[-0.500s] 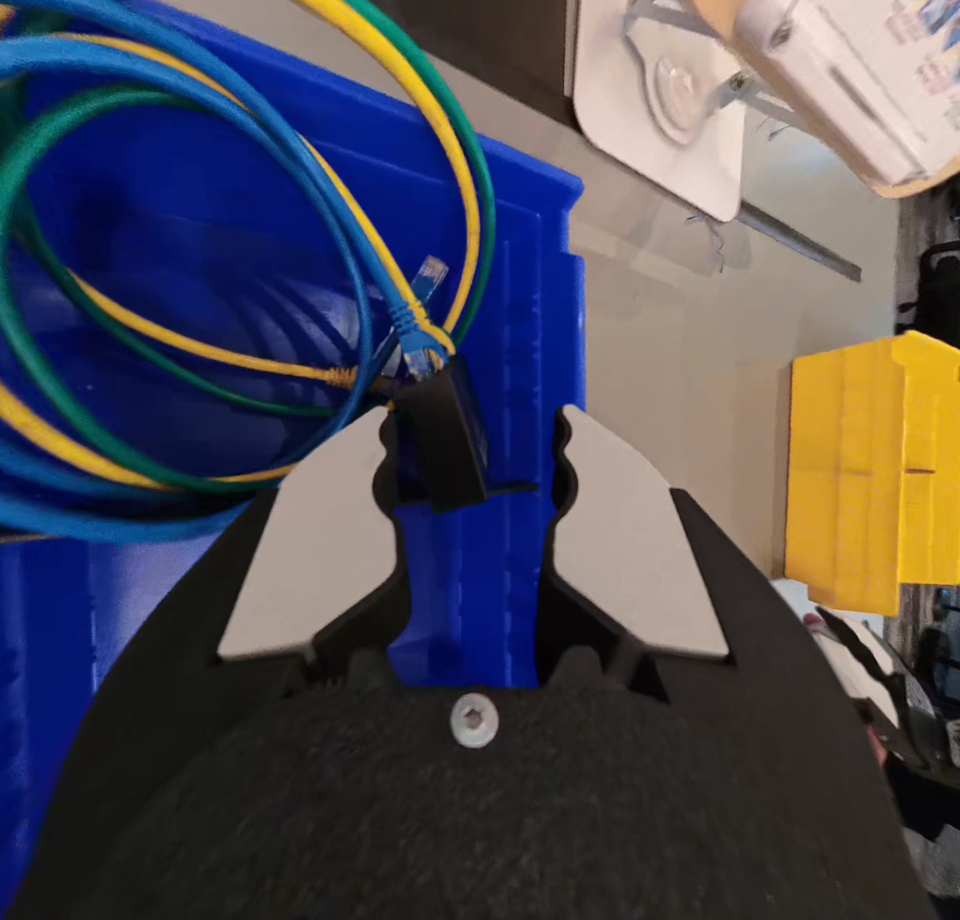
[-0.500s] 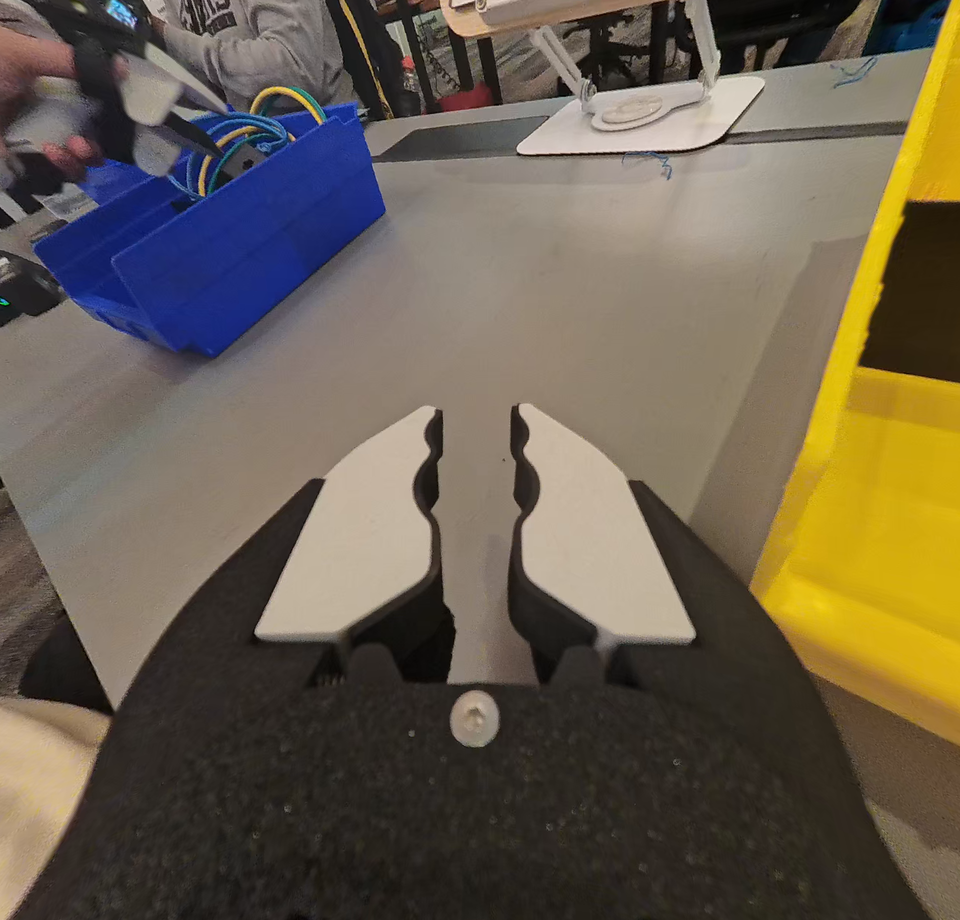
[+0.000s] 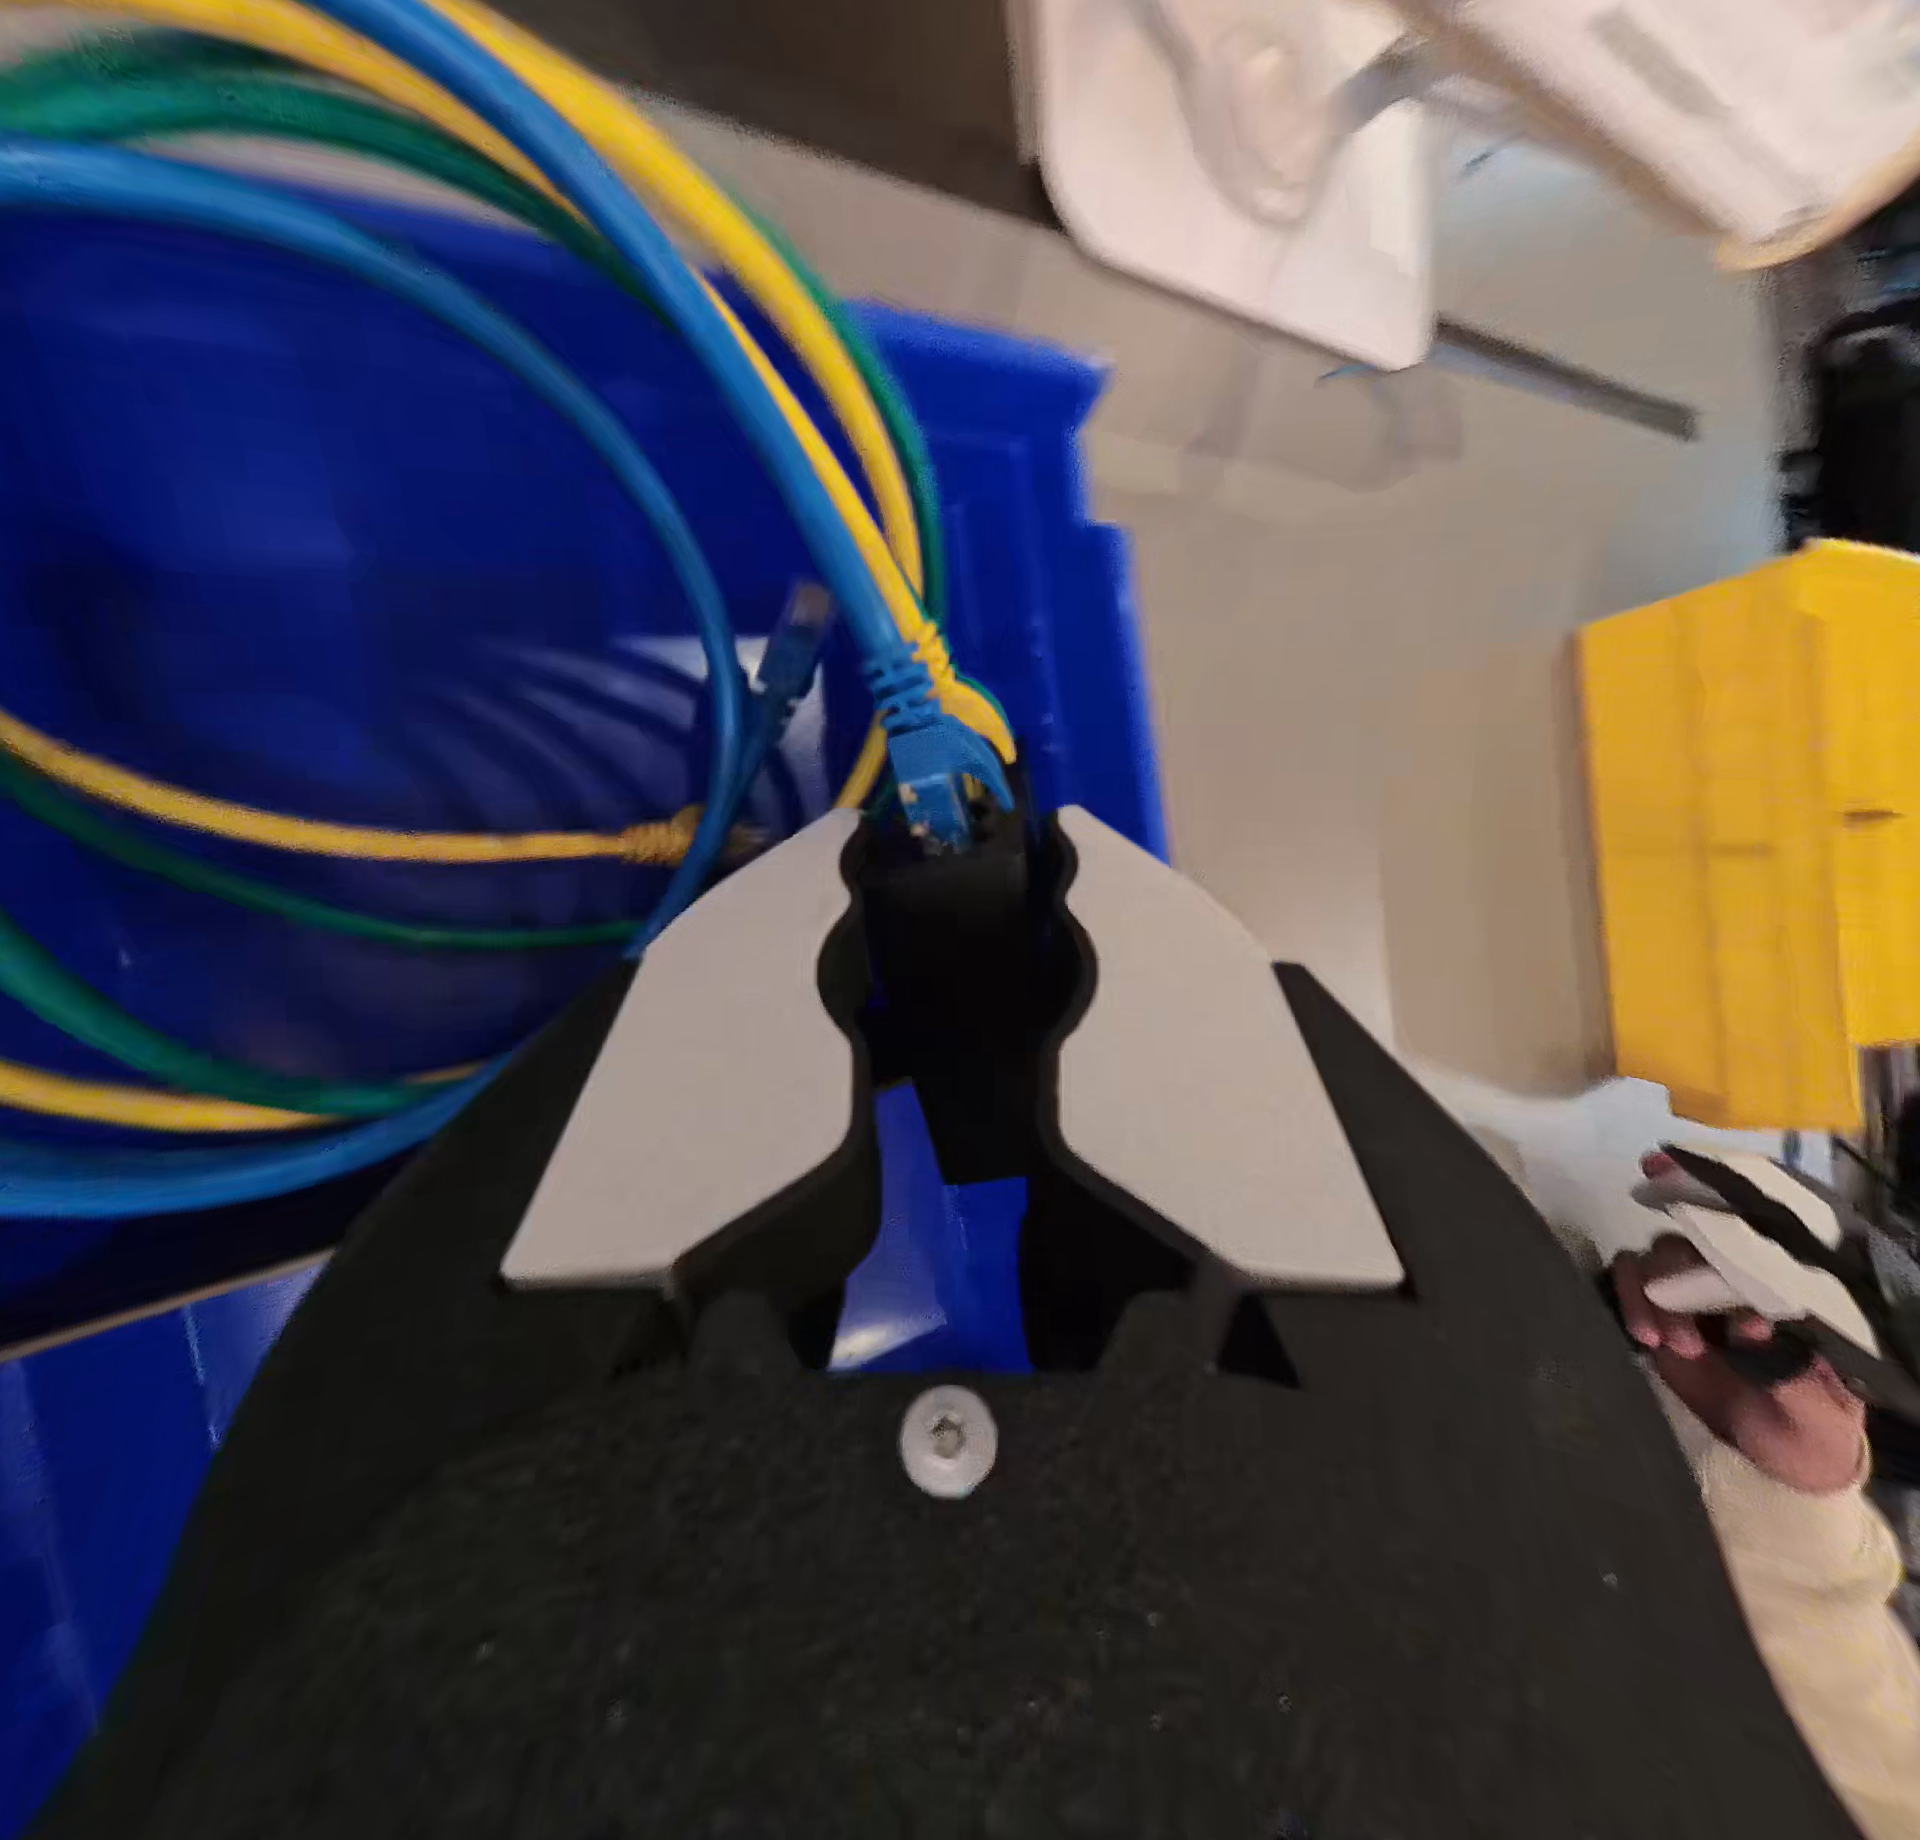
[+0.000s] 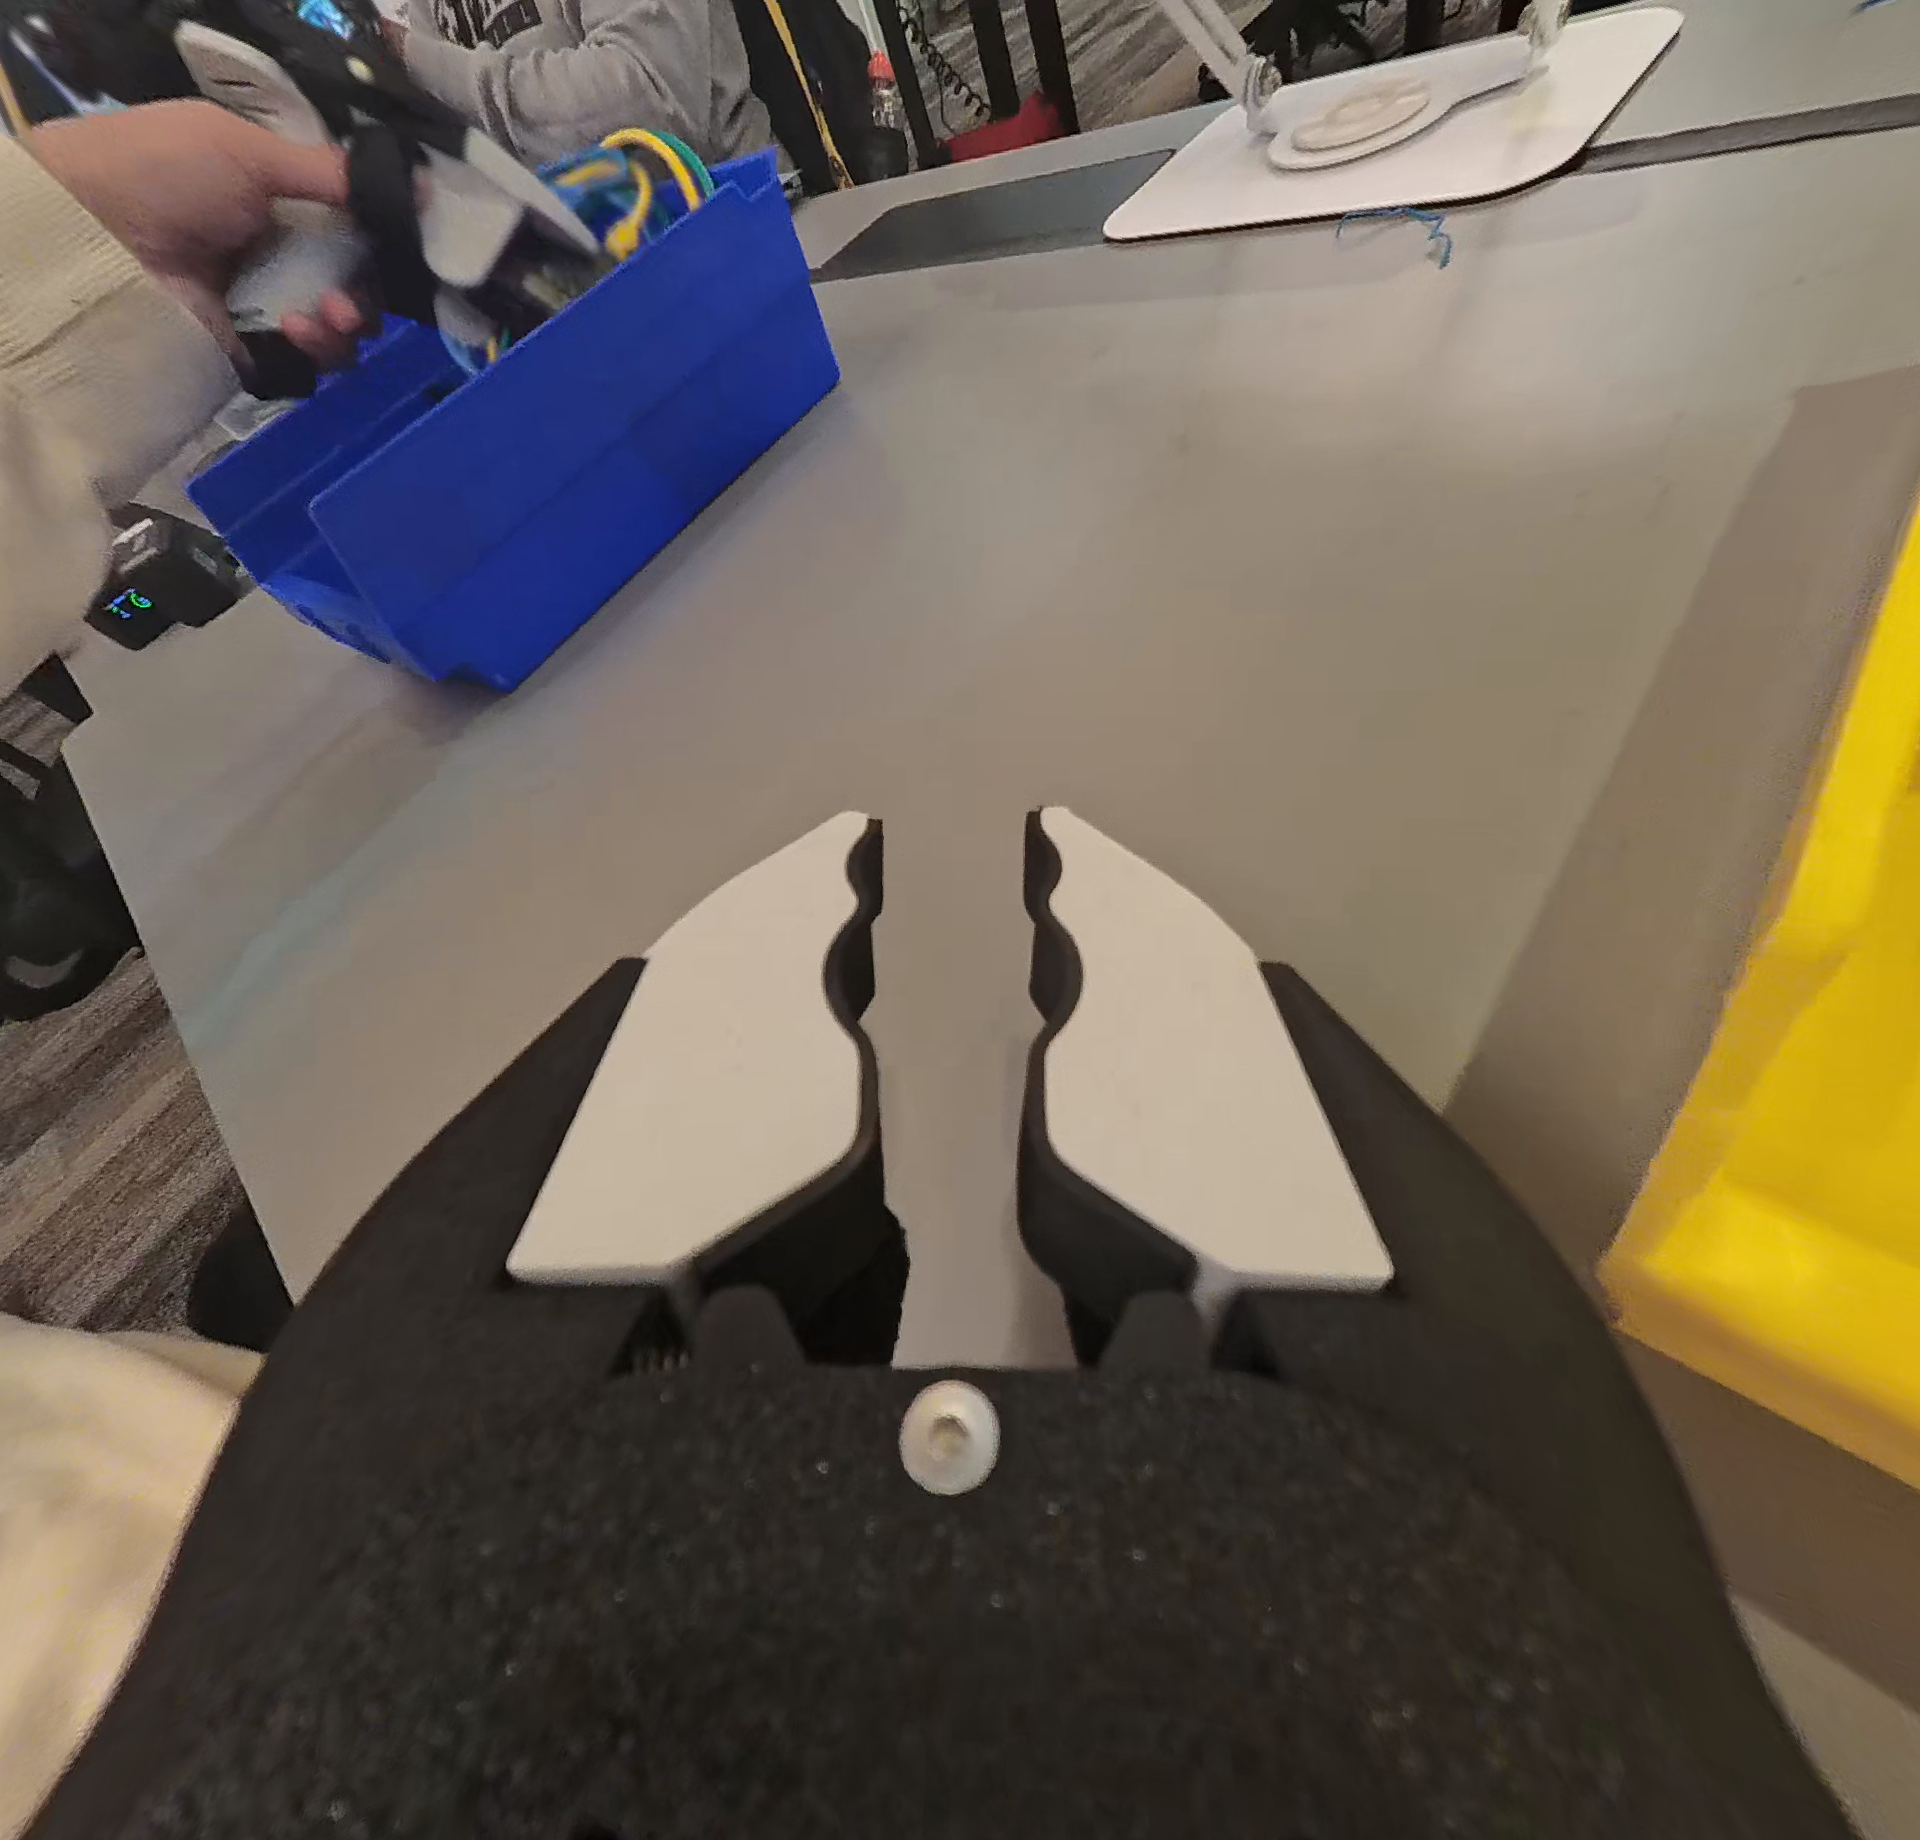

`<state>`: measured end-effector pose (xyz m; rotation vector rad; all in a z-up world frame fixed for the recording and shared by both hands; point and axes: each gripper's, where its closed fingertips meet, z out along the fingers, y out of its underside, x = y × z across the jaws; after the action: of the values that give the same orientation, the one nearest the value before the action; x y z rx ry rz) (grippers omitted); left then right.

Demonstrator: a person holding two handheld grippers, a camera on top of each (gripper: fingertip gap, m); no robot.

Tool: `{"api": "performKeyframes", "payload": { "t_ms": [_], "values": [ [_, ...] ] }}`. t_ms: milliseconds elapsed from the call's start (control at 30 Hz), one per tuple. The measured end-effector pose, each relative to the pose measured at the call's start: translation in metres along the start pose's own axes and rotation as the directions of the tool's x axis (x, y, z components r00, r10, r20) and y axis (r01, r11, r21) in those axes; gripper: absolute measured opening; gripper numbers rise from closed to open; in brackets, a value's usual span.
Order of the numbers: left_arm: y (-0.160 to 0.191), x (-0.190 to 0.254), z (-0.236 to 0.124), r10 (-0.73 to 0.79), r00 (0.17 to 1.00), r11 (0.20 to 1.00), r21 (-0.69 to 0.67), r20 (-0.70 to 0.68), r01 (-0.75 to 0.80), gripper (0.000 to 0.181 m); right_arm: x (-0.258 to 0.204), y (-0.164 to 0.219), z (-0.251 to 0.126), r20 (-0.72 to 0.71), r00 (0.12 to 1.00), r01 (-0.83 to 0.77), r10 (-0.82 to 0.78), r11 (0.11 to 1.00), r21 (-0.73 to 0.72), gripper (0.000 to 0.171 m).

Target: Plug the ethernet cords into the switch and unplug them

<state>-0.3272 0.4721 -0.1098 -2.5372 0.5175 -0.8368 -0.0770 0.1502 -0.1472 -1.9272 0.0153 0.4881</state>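
A smooth grey tabletop (image 4: 1195,543) carries, at its left, a deep blue plastic bin (image 4: 561,471) holding looped blue, yellow and green ethernet cords (image 3: 416,543). Over that bin the left gripper (image 3: 951,834) has its jaws clamped on a small black box-shaped switch (image 3: 951,959), with blue and yellow cord plugs seated in its far end. Further right the right gripper (image 4: 951,824) hovers low over bare table, jaws a little apart and empty, beside a bright yellow plastic bin (image 4: 1787,1115) at the right edge.

Motion blur smears the cable loops (image 3: 436,460), which the left edge cuts off.
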Motion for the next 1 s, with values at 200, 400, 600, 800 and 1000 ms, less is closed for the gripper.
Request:
{"api": "performKeyframes", "payload": {
  "t_ms": [200, 400, 600, 800, 1000],
  "values": [
    [-0.019, 0.068, -0.077, 0.303, 0.914, 0.95, 0.165, -0.27, -0.266, 0.03, -0.012, -0.009, -0.002, 0.031, 0.997, 0.068, -0.069, 0.997, 0.032, 0.026],
    [-0.014, 0.182, -0.189, 0.672, 0.592, 0.74, 0.377, -0.446, -0.556, 0.03, -0.033, -0.03, 0.006, 0.1, 0.983, 0.147, -0.155, 0.986, 0.08, 0.03],
    [0.008, 0.271, -0.244, 0.833, 0.304, 0.519, 0.46, -0.463, -0.721, 0.029, -0.04, -0.022, 0.012, 0.129, 0.977, 0.165, -0.17, 0.985, 0.05, 0.031],
    [0.051, 0.284, -0.186, 0.758, 0.235, 0.478, 0.274, -0.608, -0.835, 0.029, -0.057, -0.039, -0.009, 0.159, 0.953, 0.242, -0.258, 0.963, 0.114, 0.034],
    [0.121, 0.261, -0.116, 0.492, 0.244, 0.421, -0.017, -0.835, -0.907, 0.03, -0.086, -0.079, -0.044, 0.206, 0.876, 0.388, -0.437, 0.89, 0.24, 0.04]
  ]
}}
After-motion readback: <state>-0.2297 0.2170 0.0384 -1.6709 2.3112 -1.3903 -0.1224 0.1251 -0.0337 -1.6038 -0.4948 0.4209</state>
